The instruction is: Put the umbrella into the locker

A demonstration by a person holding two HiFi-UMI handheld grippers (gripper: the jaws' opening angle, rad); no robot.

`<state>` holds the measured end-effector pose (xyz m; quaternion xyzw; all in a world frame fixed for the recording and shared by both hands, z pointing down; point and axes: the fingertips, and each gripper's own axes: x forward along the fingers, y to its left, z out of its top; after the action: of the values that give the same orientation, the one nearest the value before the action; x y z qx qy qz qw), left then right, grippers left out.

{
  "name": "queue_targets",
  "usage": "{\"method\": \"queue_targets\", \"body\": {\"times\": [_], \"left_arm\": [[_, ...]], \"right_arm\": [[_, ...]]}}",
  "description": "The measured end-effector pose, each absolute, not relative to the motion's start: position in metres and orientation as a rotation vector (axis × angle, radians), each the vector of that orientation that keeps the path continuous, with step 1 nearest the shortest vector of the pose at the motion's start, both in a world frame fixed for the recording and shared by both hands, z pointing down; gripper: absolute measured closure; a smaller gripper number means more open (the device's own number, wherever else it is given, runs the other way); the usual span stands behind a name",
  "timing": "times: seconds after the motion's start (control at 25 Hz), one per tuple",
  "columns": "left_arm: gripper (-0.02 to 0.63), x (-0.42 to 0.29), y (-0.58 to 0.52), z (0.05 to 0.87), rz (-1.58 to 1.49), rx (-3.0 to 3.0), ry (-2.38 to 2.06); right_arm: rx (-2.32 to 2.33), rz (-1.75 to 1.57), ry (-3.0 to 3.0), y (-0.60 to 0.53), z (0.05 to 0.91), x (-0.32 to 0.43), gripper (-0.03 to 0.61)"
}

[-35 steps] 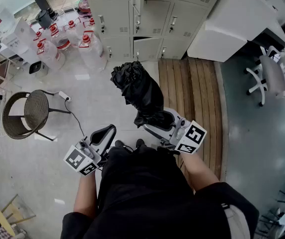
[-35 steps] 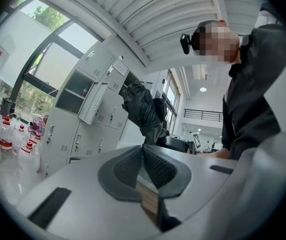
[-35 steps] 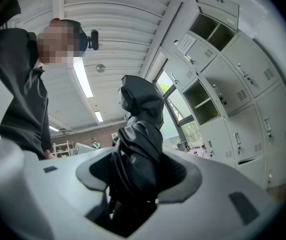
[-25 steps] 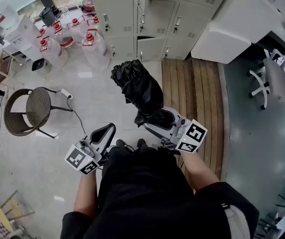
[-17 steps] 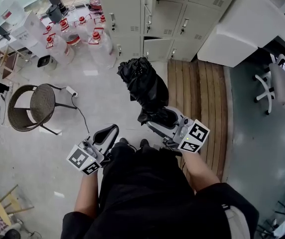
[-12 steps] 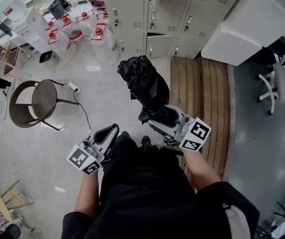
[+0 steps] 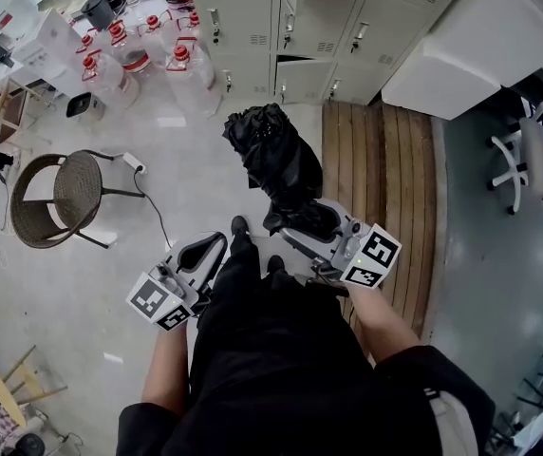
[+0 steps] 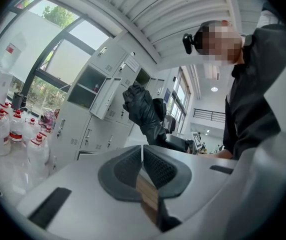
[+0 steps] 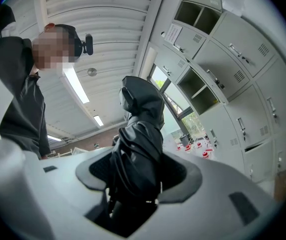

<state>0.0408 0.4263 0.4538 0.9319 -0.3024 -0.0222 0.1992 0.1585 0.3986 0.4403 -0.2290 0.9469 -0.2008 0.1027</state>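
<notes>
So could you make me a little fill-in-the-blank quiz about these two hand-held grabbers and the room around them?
1. The right gripper is shut on the folded umbrella, whose fabric is ____.
2. The left gripper, jaws together, holds ____.
3. The big water bottles beside the lockers have ____ caps.
Missing words: black; nothing; red.

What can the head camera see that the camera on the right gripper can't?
Only the head view shows the round chair on the floor and the left hand-held gripper, shut and empty. Only the right gripper view shows the ceiling lights and the open lockers up high. Both show the black umbrella held in the right hand-held gripper, with grey lockers behind it.
</notes>
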Motion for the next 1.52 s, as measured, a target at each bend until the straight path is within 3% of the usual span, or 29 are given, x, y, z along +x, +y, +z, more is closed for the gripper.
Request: {"method": "queue_targets", "body": {"times": [0.96, 1.52], "left_arm": [[0.589, -0.065, 0.221, 0.412, -0.247, 2.697, -0.737], [0.589, -0.084, 0.140, 0.439, -0.308, 2.639, -0.686]], "right_arm": [[-0.886, -0.461, 2.779, 0.203, 0.379, 0.067, 0.333], [-0.960, -0.574, 2.719, 0.130, 0.390, 0.059, 0.333]]}}
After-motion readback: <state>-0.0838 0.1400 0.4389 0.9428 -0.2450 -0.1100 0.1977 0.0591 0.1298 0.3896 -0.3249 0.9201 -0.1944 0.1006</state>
